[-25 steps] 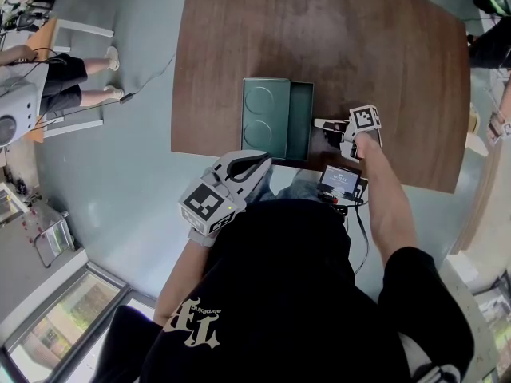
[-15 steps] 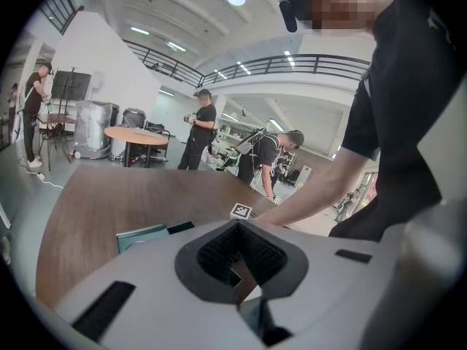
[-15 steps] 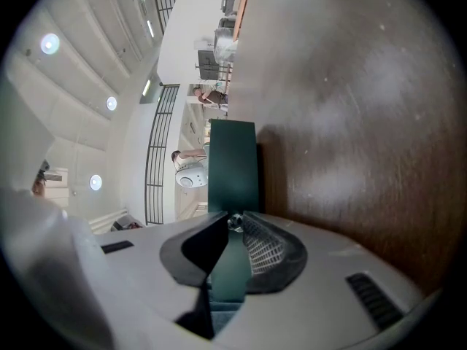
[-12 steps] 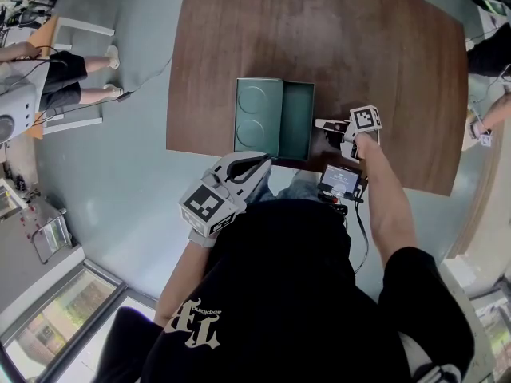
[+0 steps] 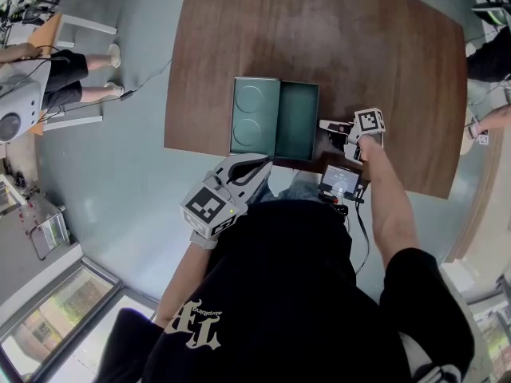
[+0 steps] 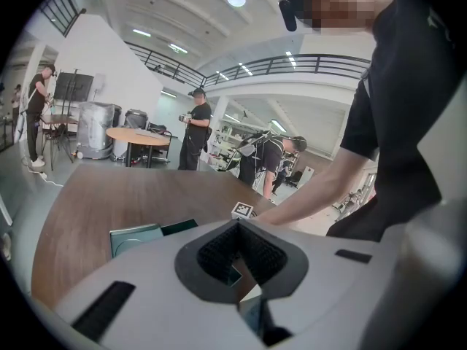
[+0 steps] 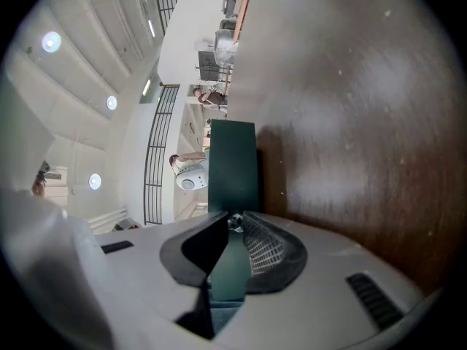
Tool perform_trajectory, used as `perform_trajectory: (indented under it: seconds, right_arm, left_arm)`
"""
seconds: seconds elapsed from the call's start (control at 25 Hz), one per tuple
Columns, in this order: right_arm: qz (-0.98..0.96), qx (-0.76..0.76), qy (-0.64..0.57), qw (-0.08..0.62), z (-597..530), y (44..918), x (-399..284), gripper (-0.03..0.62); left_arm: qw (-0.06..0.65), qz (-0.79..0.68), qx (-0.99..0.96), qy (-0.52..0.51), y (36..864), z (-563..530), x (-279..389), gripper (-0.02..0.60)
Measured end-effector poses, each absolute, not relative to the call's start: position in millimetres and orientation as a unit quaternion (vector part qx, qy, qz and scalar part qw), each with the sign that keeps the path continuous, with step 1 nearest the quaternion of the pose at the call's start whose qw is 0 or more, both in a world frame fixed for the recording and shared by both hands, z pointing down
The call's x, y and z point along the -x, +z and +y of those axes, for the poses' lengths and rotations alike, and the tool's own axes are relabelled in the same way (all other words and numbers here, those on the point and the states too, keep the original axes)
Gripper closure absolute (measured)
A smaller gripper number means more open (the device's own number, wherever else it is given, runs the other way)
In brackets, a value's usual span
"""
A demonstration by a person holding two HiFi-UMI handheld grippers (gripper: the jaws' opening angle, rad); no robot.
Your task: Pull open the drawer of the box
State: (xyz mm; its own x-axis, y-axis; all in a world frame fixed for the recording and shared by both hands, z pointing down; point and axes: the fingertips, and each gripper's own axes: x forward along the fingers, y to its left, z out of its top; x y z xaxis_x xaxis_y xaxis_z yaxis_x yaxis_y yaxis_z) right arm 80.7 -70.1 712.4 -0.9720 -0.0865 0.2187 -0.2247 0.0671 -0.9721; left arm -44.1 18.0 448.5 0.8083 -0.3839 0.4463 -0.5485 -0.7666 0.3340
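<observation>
Right fingers: The fingers [image 7: 266,250] of the right gripper [image 5: 325,124] are pinched together on the small knob [image 7: 234,224] at the front of the green drawer [image 5: 298,122]. The knob sits right at their tips.

Left fingers: The left gripper [image 5: 259,164] has its fingers [image 6: 211,257] clenched tip to tip, with nothing between them. It is held off the table, in front of the person's body.

Drawer: It stands well out of the green box [image 5: 255,116], and its open tray shows no contents. It juts from the box's right side.

Box: It rests on the brown table [image 5: 383,54] at the near edge, toward the near-left corner, with two round recesses in its top.

Key relation: The drawer lies to the left of the right fingers, and the gripper points along the near edge toward the box. The drawer's line of travel runs along that edge, from left to right.

Nearer hand: The right hand, which is already on the knob. The left hangs just short of the box's near side and does not touch it.

Judgement: The pull looks far along. Any further travel calls for a straight draw to the right, and with the box unbraced it could slide along with the drawer.
</observation>
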Motion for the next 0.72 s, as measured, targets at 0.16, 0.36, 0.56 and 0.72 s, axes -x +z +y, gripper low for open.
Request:
perform_trajectory:
  seconds: [0.16, 0.36, 0.56, 0.72]
  right_arm:
    - [-0.733, -0.110, 0.669, 0.055, -70.9, 712.8, -81.0, 0.542]
    - [-0.734, -0.099, 0.670, 0.051, -70.7, 711.0, -77.3, 0.542]
    - [-0.727, -0.134, 0.666, 0.096, -68.4, 721.5, -87.9, 0.542]
    - [-0.723, -0.129, 0.674, 0.077, -68.5, 714.5, -83.1, 0.540]
  left_arm:
    - [0.230, -0.254, -0.922, 0.179, 448.7, 18.2, 47.1, 0.577]
    - [0.229, -0.257, -0.922, 0.176, 448.0, 17.3, 44.3, 0.577]
    - [0.231, -0.262, -0.921, 0.175, 445.3, 17.2, 41.4, 0.577]
    - [0.230, -0.258, -0.922, 0.176, 443.2, 16.8, 38.6, 0.577]
